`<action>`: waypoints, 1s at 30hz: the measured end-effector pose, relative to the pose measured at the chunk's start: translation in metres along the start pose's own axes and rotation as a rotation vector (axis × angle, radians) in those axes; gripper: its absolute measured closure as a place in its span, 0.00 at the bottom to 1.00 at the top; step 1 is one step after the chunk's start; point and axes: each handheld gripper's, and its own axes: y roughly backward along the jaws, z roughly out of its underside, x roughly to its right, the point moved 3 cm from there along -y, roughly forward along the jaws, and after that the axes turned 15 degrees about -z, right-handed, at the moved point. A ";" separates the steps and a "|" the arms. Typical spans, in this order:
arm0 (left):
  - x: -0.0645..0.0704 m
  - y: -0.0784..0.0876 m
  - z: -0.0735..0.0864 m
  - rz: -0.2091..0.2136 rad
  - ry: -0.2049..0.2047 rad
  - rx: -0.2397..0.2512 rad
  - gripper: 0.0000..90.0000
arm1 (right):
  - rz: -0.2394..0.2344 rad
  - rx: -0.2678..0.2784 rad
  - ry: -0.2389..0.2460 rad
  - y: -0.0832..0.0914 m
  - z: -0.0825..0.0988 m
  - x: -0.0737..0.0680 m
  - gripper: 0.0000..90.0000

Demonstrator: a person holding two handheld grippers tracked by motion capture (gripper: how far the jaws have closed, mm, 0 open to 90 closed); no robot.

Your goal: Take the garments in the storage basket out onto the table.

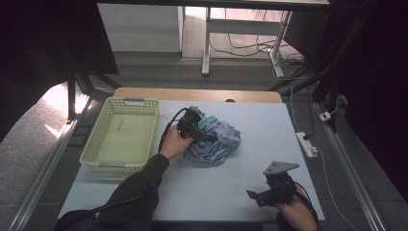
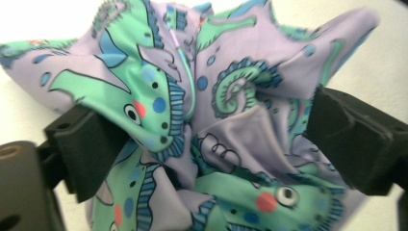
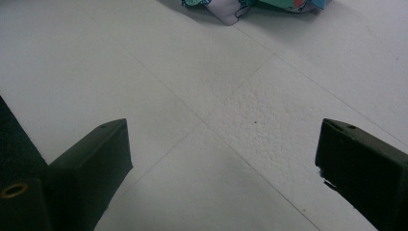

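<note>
High view has us parked mid-table with the left gripper pushed into the crumpled patterned cloth, which sits just right of the pale green basket. From the left gripper view, the jaws stand spread on either side of a bunch of fabric, touching it but not pinched shut yet. Our guess: we're at the grab, so nothing is really done. Lifting it and probably dropping it in the basket are both left. The right gripper idles at the near right, jaws wide apart over bare table.
</note>
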 end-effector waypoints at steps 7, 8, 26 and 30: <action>0.000 0.022 -0.005 0.005 -0.026 0.053 0.02 | -0.002 0.001 -0.002 0.000 0.000 0.000 0.06; 0.001 0.026 -0.006 0.012 -0.020 0.067 0.02 | -0.002 0.002 -0.003 0.000 0.000 0.000 0.06; 0.004 0.070 0.007 0.056 -0.051 0.116 0.00 | 0.003 0.003 -0.007 0.000 0.000 0.000 0.06; 0.001 0.073 0.012 0.077 -0.031 0.123 0.00 | 0.006 0.001 -0.007 0.001 0.000 0.000 0.06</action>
